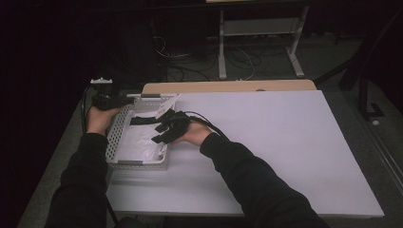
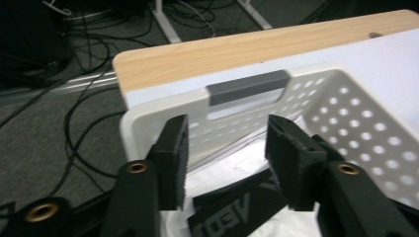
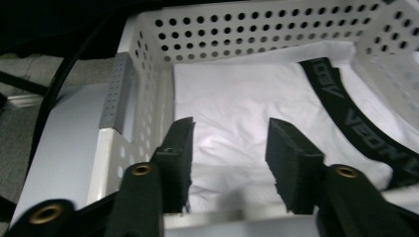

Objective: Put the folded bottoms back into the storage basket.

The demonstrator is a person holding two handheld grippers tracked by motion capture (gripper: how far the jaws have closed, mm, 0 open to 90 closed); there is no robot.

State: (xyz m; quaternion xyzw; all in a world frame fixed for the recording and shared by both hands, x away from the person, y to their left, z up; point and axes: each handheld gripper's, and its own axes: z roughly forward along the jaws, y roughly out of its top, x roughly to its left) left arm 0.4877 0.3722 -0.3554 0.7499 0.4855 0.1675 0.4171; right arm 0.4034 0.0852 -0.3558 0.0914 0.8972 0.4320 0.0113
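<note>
A white cotton garment with a black lettered waistband (image 3: pixel 257 108) is seen lying inside the white perforated plastic basket (image 1: pixel 115 137) at the left of the white surface (image 1: pixel 285 142). It is judged soft, light and limp, best pinched at a fold. Left claw (image 2: pixel 227 148) and right claw (image 3: pixel 230 153) are held apart, gripping nothing.

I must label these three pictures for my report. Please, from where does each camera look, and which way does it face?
High view: above the person's side, looking forward and down at the white perforated plastic basket; both dark sleeves show.
Left gripper view: rides the left tool, facing the basket's grey handle; its open black jaws show.
Right gripper view: rides the right tool, looking into the basket at the white garment with black waistband; its open jaws show.
Shared: all show basket and garment.
</note>
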